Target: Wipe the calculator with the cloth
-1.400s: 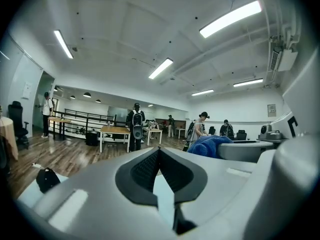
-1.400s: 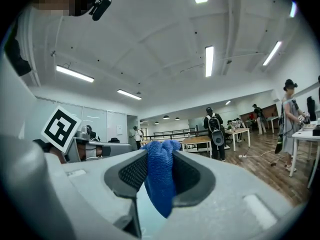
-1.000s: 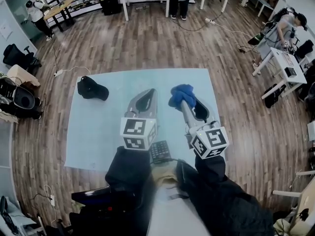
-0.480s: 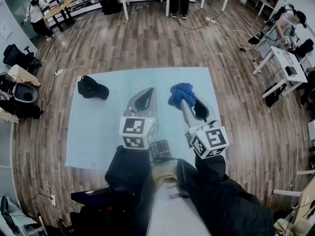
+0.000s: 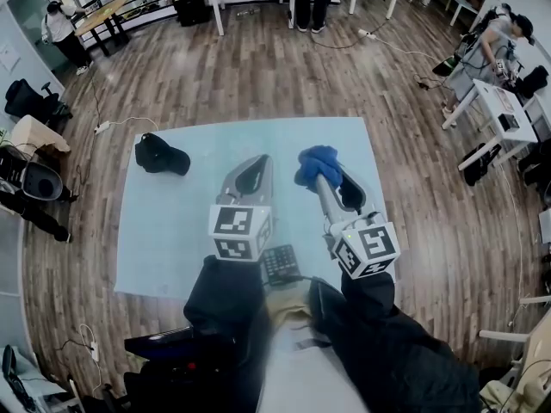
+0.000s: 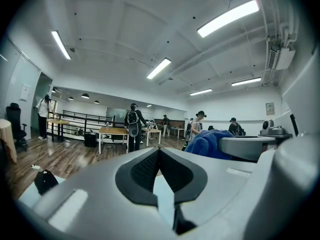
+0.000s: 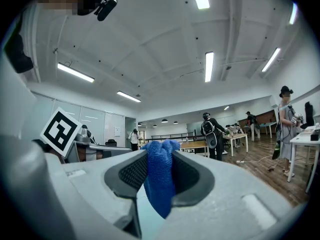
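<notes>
The left tool (image 5: 257,165) is held above the middle of the pale blue worktop (image 5: 164,231), its jaws pressed together with nothing between them. The calculator (image 5: 279,264), dark with rows of keys, lies flat at the worktop's near edge, between the two tools and nearer the person than their jaw tips; its near end is partly hidden. No jaw of either tool is laid on it. The right tool (image 5: 323,177) is held just beside the left one, its jaws pinched on the blue cloth (image 5: 318,162), which is bunched, bulges past the tips and hangs down between the jaws.
</notes>
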The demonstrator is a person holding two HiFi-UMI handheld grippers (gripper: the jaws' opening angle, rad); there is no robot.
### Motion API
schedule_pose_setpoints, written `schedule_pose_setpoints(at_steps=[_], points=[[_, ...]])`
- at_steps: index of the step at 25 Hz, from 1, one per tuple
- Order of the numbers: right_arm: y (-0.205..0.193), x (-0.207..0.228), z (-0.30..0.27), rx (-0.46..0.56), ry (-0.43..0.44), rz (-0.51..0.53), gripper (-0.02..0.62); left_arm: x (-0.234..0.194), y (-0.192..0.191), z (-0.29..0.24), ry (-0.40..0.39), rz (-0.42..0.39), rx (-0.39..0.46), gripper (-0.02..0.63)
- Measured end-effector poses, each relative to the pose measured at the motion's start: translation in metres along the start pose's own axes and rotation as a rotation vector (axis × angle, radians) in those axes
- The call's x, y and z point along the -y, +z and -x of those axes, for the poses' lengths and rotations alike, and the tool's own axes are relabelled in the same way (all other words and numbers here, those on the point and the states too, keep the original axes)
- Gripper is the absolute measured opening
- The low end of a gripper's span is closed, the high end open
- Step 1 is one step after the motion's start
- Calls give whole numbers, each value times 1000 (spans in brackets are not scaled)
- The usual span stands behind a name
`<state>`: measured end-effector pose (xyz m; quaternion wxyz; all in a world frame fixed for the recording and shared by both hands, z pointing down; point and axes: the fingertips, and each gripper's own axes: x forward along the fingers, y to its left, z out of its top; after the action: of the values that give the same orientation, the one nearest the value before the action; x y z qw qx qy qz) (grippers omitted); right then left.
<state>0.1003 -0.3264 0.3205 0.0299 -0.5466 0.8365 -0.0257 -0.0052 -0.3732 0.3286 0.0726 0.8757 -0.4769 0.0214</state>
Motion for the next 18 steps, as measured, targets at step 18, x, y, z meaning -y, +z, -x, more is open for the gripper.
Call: schedule_pose_setpoints(at_steps=[18], points=[[0,-2,-1,-5,-2,-11,124,-5,-4,1,8,7,-22,-3]])
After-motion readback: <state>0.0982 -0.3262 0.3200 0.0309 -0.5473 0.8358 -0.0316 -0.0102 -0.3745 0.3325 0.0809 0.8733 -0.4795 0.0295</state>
